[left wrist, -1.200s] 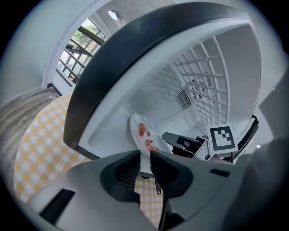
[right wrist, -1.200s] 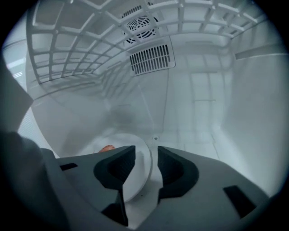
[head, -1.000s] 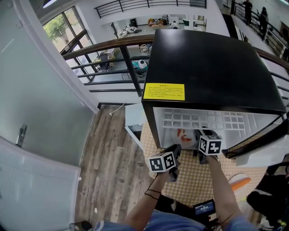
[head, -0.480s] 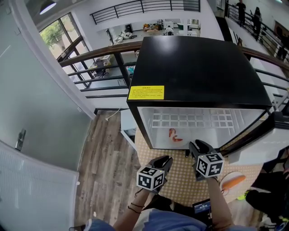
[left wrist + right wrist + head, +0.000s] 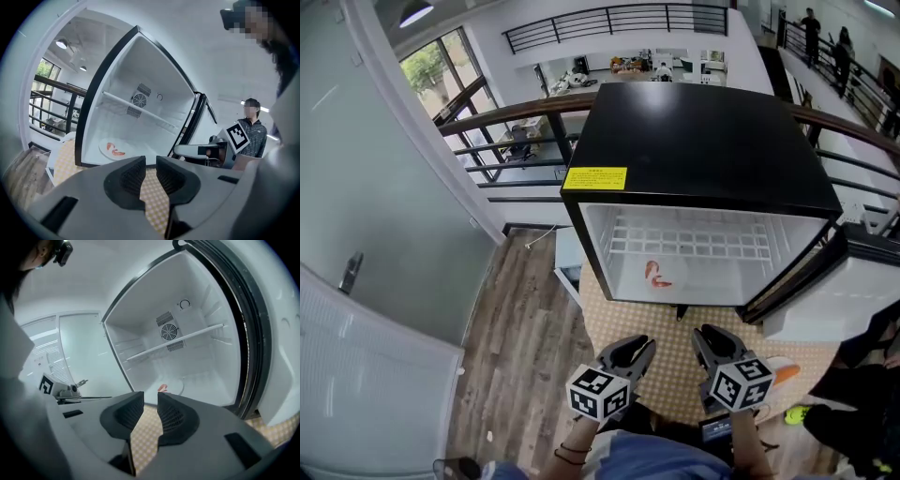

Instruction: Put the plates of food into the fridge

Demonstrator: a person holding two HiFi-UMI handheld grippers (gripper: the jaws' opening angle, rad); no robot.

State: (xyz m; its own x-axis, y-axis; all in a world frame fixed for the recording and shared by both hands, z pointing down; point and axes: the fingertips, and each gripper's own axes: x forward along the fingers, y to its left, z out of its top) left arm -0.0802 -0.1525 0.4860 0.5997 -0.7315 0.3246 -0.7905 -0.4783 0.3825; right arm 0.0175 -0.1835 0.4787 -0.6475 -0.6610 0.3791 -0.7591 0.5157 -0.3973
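Head view, near: the left gripper (image 5: 642, 347) and right gripper (image 5: 705, 334) are pulling back from the fridge (image 5: 703, 141), both empty.
Jaws: the left's are standing narrowly apart; the right's have just been closing on nothing.
Plate of food (image 5: 659, 275): it is now lying on the fridge floor, which looks like a completed delivery.
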